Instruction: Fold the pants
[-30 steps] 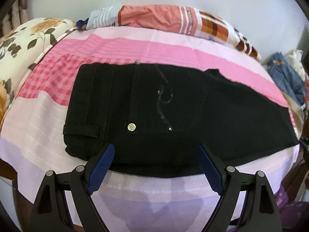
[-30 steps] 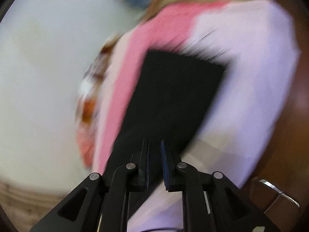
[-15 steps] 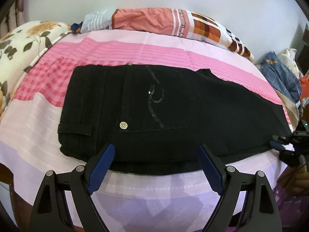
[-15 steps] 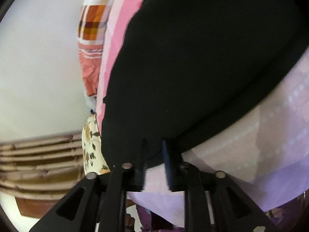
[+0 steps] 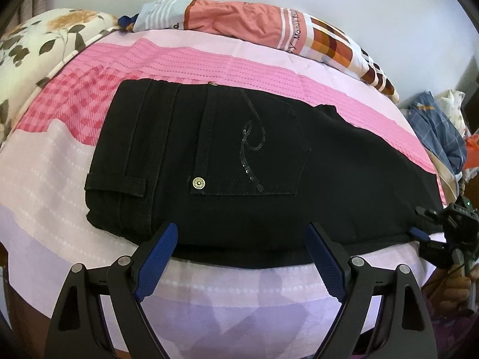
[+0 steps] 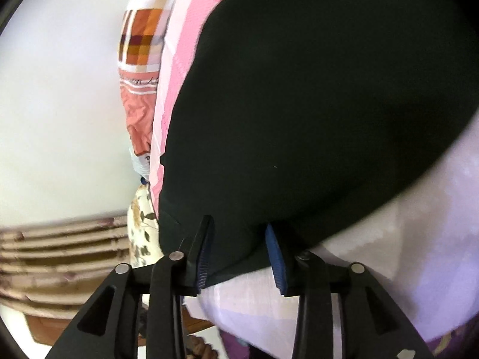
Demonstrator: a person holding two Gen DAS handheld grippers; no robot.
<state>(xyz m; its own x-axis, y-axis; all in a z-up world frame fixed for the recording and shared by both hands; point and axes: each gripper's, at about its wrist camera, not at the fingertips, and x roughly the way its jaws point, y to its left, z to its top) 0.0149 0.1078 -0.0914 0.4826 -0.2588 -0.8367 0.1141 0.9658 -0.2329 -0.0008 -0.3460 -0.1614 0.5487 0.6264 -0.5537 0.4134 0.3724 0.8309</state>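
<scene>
Black pants [image 5: 245,161] lie flat on the bed, folded lengthwise, waistband at the left, back pocket with a brass rivet and sequin swirl facing up. My left gripper [image 5: 239,257] is open, its blue pads just short of the pants' near edge, holding nothing. My right gripper [image 6: 239,254] is open, its jaws either side of the near edge of the black pants [image 6: 314,104] at the leg end; the cloth lies between the pads, not pinched. The right gripper also shows in the left wrist view [image 5: 425,227] at the far right by the leg end.
The pink and lilac bedsheet [image 5: 74,209] covers the bed. A floral pillow [image 5: 36,48] lies at the far left, an orange-patterned pillow [image 5: 254,24] along the back by the wall. A heap of clothes [image 5: 437,131] sits off the right side.
My right gripper swung in to the leg end of the pants and opened from shut; its pads now straddle the cloth edge. My left gripper stayed open and barely shifted.
</scene>
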